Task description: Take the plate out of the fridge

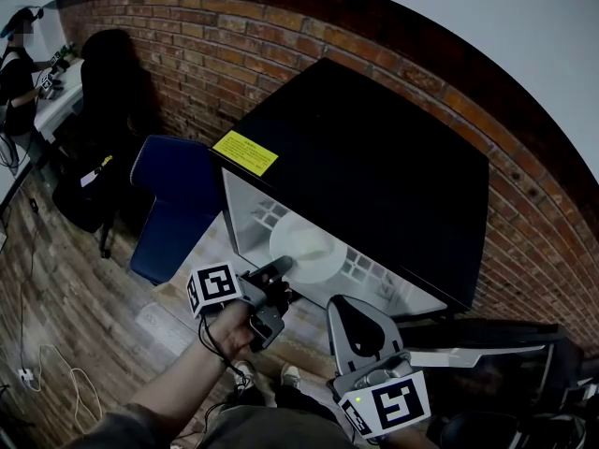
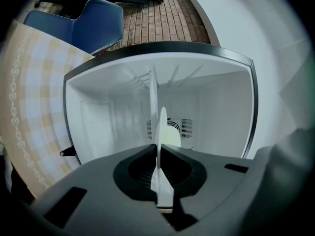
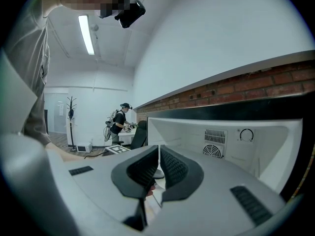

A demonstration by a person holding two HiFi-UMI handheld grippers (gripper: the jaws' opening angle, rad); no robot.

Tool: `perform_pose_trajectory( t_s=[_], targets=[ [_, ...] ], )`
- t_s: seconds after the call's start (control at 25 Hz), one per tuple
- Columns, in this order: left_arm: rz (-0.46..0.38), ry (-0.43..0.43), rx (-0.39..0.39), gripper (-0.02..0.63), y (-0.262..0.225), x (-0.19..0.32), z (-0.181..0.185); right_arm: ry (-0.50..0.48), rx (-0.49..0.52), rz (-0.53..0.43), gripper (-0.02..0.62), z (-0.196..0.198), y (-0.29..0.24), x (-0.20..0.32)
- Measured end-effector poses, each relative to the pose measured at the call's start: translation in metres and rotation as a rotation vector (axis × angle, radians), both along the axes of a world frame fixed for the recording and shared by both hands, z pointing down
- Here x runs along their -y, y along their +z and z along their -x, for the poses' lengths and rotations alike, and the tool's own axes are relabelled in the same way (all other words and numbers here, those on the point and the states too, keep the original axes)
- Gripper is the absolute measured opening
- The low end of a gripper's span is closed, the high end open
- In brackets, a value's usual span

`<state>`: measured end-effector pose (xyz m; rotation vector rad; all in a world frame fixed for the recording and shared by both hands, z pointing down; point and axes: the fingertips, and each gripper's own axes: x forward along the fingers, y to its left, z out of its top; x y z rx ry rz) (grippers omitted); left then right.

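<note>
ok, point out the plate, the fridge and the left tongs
plate (image 1: 292,237): head view, bare white face near its left rim.
fridge (image 1: 374,157): head view, black top panel.
left tongs (image 1: 281,268): head view, tips shut on the plate's edge.

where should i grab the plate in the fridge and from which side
The near rim, from the open front of the fridge. The plate lies flat on the shelf with its thin edge facing the opening, and walls close the other sides. The left gripper is shut on that rim.
</note>
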<state>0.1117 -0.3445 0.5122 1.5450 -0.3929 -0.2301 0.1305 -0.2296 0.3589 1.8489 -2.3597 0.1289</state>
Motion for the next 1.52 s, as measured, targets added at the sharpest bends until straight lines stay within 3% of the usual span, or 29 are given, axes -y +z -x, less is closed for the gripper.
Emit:
perform_pose_trajectory(
  t_s=[0.8,1.52],
  targets=[
    [-0.06,-0.047,-0.034,0.034,-0.061,-0.015,0.035,-0.076,0.028,-0.136,0.032,0.015,-0.054,-0.013],
    [-0.106,-0.17,-0.028,0.034,-0.1,-0.027,0.091,-0.186,0.083,-0.249,0.032,0.036,-0.091,-0.015]
  ],
)
